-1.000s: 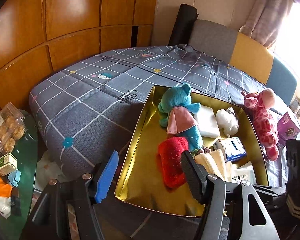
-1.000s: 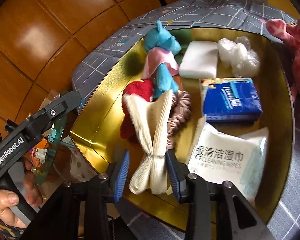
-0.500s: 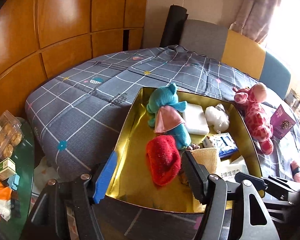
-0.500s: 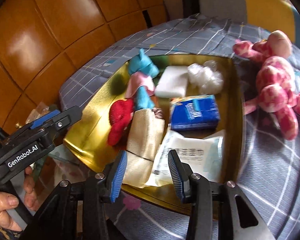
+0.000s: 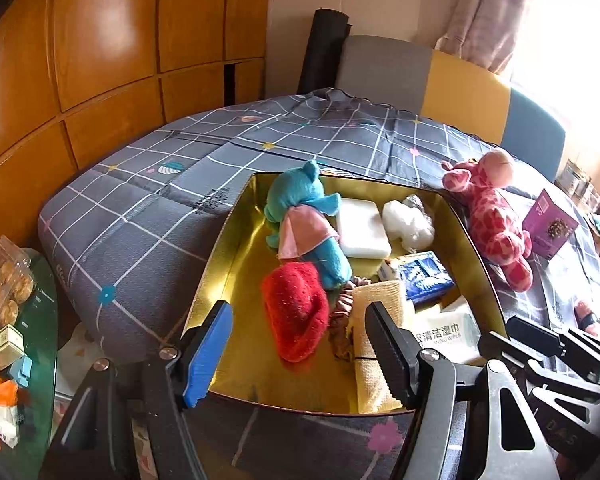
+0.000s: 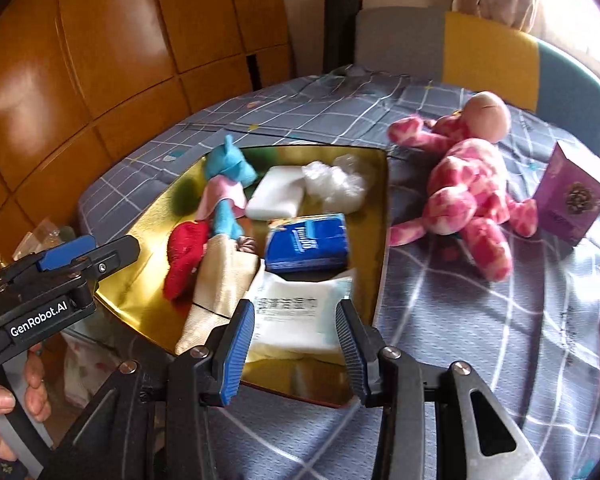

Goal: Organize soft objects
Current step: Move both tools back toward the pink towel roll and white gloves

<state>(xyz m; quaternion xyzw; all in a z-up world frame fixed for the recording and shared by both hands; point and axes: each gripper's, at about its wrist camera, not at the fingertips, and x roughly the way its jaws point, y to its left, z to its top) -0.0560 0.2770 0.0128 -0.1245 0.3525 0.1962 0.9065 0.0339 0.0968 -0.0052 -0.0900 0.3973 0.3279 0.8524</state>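
the pink giraffe plush (image 6: pixel 466 184) lay outside the gold tray (image 6: pixel 382 216), on the bedspread (image 6: pixel 440 320) far and to the right of the right gripper (image 6: pixel 296 344), its long axis running from far head to near legs. that gripper was spread and empty, and nearer to it than the left gripper (image 5: pixel 300 354), also spread and empty.

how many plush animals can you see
2. The teal plush lies inside the gold tray, at its far left. The pink spotted plush lies on the bedspread just right of the tray. Others may be out of view.
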